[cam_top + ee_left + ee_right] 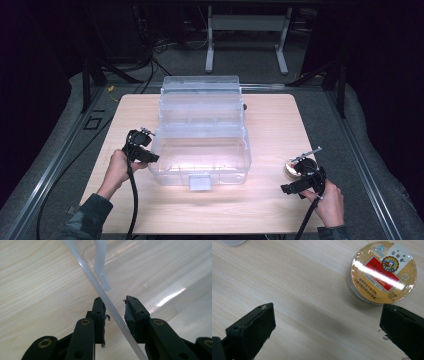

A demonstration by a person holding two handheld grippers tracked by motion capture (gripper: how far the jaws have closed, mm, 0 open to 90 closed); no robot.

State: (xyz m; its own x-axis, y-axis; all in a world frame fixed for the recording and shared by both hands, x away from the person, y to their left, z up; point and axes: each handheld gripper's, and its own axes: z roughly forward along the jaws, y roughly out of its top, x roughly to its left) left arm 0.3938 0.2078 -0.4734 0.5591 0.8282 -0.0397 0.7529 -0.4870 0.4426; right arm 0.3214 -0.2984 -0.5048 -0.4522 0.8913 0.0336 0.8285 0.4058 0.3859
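A clear plastic organiser box [200, 150] stands open in the middle of the wooden table [270, 125], with its tiered trays and lid raised at the back. My left gripper [151, 149] is at the box's left wall. Its jaws straddle the clear rim [105, 296] with a gap beside the pads, so my left gripper [112, 301] is open. A round gold-and-red candy tin [382, 271] lies on the table at the right [294, 167]. My right gripper [295, 176] stands open just short of it, and my right gripper [327, 310] has bare wood between its jaws.
The box's front latch tab [199, 182] points toward the near table edge. A white-legged stand [247, 40] and cables are on the floor behind the table. Dark curtains close in both sides.
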